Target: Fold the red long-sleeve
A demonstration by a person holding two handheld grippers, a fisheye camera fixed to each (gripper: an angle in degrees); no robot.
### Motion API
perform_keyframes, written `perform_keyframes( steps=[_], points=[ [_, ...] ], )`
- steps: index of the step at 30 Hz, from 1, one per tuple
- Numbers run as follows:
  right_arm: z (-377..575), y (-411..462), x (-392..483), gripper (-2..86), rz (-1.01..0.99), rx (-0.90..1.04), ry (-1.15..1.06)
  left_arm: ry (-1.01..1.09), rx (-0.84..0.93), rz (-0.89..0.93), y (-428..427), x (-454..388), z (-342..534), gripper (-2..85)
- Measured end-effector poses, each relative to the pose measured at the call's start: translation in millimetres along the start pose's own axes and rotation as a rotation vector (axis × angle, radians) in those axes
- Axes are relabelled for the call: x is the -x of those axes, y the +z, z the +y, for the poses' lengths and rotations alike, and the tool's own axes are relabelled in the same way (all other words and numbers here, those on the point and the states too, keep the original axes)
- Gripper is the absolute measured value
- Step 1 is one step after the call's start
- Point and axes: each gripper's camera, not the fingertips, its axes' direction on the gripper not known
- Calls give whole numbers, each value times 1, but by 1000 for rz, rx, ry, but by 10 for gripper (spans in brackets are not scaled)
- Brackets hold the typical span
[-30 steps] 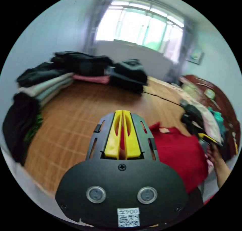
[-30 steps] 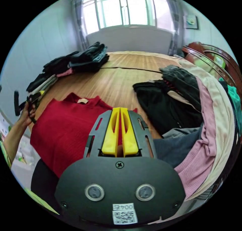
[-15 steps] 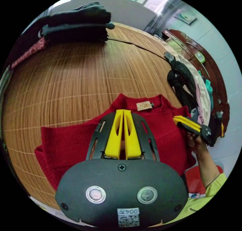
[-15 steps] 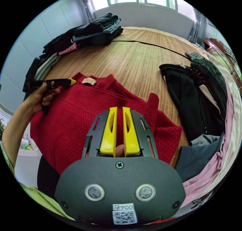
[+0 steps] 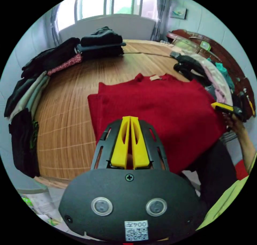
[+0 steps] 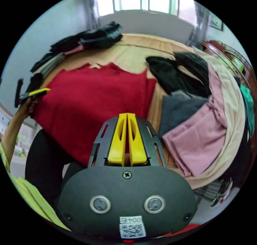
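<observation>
**Red long-sleeve lifted at near edge of mat**

The red long-sleeve (image 5: 160,105) is seen spread over the near part of the bamboo mat (image 5: 67,116), its lower edge raised off the mat's edge. The left gripper (image 5: 130,119) is closed, jaws together; whether cloth is pinched between them cannot be told. The right gripper (image 6: 127,116) is likewise closed. Folded dark clothes (image 5: 101,41) are stacked at the far side.

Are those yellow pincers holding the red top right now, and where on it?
Both grippers, left and right, have their jaws together over the red top, but whether cloth is pinched cannot be told.
</observation>
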Motion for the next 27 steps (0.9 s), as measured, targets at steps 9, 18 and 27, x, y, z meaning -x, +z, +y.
perform_keyframes(
  steps=[9, 18, 27],
  points=[
    [88, -84, 52, 1, 109, -55, 33, -172, -223, -14, -85, -15, 130, 7],
    [112, 13, 141, -6, 281, 100, -182, -79, -127, -138, -21, -66, 194, 5],
    [123, 5, 142, -7, 226, 103, -165, -77, -130, -126, -21, -69, 224, 1]
  ],
)
